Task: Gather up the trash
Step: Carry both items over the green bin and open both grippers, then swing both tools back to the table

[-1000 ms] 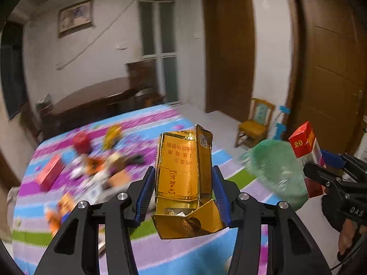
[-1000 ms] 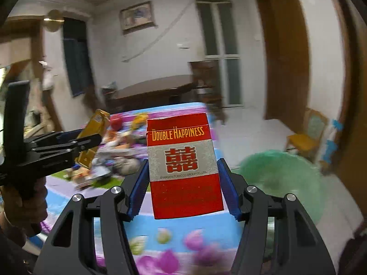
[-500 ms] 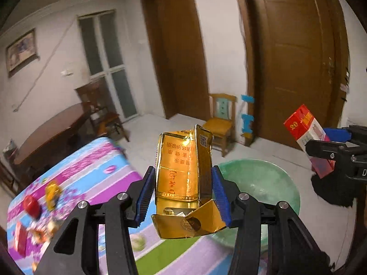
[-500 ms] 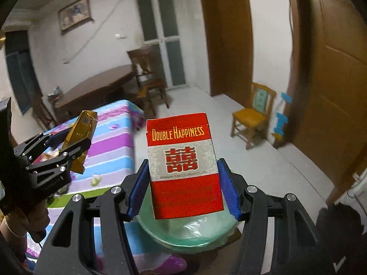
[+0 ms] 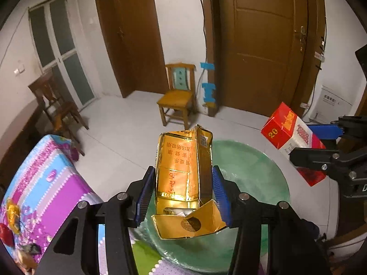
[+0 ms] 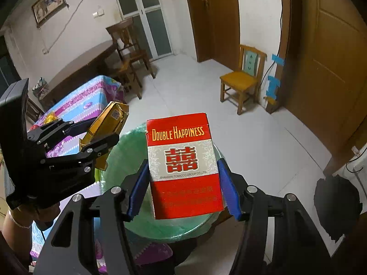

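The gold cigarette pack (image 5: 183, 174), its bottom flap hanging open, is clamped between my left jaws (image 5: 182, 197), held above the green basin (image 5: 252, 171). My right jaws (image 6: 184, 186) grip the red Double Happiness pack (image 6: 183, 167) by its sides, upright, also over the basin's rim. The basin sits just beside the tabletop (image 5: 52, 183) with its striped purple-and-blue cloth. A small wooden chair (image 5: 176, 96) stands by the brown door (image 5: 263, 45).

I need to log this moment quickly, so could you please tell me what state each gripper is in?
Left gripper: shut on the gold cigarette pack.
Right gripper: shut on the red cigarette pack.
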Motion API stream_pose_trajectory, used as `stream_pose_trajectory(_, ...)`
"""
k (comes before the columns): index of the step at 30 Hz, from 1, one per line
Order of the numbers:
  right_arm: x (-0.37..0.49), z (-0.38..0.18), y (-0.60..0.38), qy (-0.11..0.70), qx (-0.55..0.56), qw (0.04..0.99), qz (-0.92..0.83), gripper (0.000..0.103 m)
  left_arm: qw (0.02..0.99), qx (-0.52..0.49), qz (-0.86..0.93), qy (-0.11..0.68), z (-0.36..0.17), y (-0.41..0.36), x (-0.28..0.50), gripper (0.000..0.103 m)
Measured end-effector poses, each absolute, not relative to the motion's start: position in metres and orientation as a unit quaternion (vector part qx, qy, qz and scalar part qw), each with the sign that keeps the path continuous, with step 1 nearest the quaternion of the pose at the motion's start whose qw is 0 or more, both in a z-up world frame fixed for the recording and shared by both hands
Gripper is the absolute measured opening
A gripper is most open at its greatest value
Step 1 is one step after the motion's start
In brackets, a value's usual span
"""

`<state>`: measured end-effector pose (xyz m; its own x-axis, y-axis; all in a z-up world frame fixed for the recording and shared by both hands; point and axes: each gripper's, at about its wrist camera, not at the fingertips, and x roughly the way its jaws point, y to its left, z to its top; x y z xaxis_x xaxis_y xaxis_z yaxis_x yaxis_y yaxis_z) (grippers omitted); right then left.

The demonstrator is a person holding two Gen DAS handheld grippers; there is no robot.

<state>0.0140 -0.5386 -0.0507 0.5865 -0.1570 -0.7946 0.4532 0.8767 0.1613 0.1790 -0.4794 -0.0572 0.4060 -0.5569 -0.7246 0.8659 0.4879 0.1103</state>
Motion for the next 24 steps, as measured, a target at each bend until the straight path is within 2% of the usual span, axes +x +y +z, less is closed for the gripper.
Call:
stream_pose_trajectory(8, 0.027, -0.061, -0.545, 0.428, 0.191, 0.867, -0.171, 0.056, 0.798, 0.249, -0.438, 0.33, -0.079, -0.468, 0.189, 0.052)
stream_pose_trajectory(11, 0.032, -0.063, -0.548, 0.424, 0.2, 0.867, -0.169, 0.058, 0.803, 0.261, -0.426, 0.326, -0.084, -0.475, 0.192, 0.055)
stream_pose_trajectory(12, 0.034, -0.063, -0.551, 0.423, 0.202, 0.866, -0.172, 0.058, 0.805, 0.263, -0.42, 0.326, -0.084, -0.473, 0.193, 0.065)
stream_pose_trajectory(14, 0.037, -0.064, -0.554, 0.427, 0.203, 0.862, -0.182, 0.061, 0.813, 0.259, -0.41, 0.323, -0.08, -0.468, 0.198, 0.079)
stream_pose_trajectory(24, 0.035, -0.064, -0.556, 0.419, 0.209, 0.865, -0.183, 0.062, 0.828, 0.227, -0.396, 0.324, -0.073, -0.441, 0.204, 0.079)
